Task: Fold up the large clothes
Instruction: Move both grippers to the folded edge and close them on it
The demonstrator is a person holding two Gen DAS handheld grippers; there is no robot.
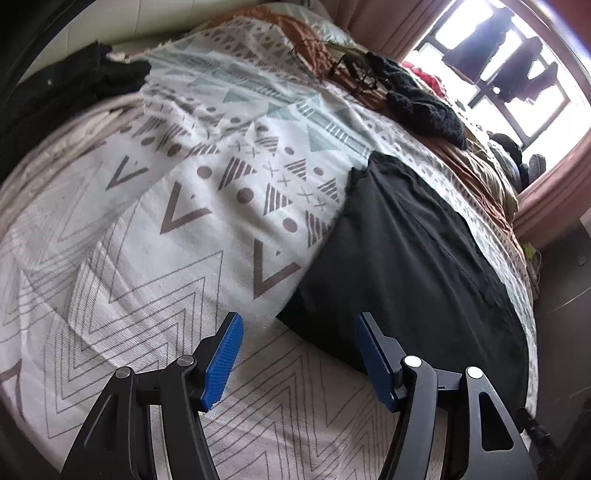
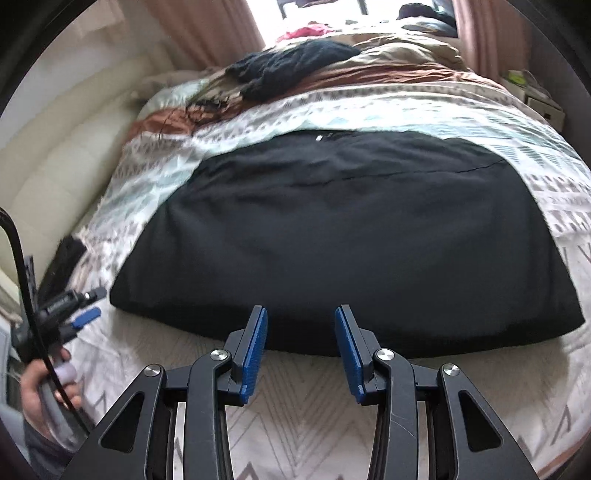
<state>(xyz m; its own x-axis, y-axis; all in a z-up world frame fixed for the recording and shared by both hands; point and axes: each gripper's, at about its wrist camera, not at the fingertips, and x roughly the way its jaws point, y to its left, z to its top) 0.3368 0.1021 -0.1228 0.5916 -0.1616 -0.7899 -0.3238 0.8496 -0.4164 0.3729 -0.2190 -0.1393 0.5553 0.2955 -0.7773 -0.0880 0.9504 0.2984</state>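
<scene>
One black garment (image 2: pixel 343 236) lies folded into a broad flat slab on the patterned bedspread (image 1: pixel 192 229), w/ its long folded edge running along the near edge of the bed. A seam line crosses its far right part, and a small white tag or label shows at its far edge; can't tell what kind of garment it is.

Your right gripper (image 2: pixel 300 347) hangs just above that near folded edge, around its middle. Its blue pads (image 2: pixel 255 343) stand apart w/ nothing between them.

Your left gripper (image 1: pixel 297 358) is off the garment's left corner, over bare bedspread. Jaws are spread wide and empty, and its right pad (image 1: pixel 373 354) overlaps the garment's corner in the left wrist view; can't tell if it touches. From the right wrist view you see that same left gripper (image 2: pixel 83 312) at the bed's near left edge, held in your left hand (image 2: pixel 44 384), w/ a black cable (image 2: pixel 22 280) looping over it.

Further out, a dark knitted item (image 2: pixel 295 62) sits toward the far side of the bed, on a rumpled brown and beige quilt (image 2: pixel 399 62). Another black pile of cloth (image 1: pixel 74 85) lies at the bed's far left corner in the left wrist view. Pink curtains (image 2: pixel 207 33) frame a bright window (image 1: pixel 509 74) beyond the bed.
</scene>
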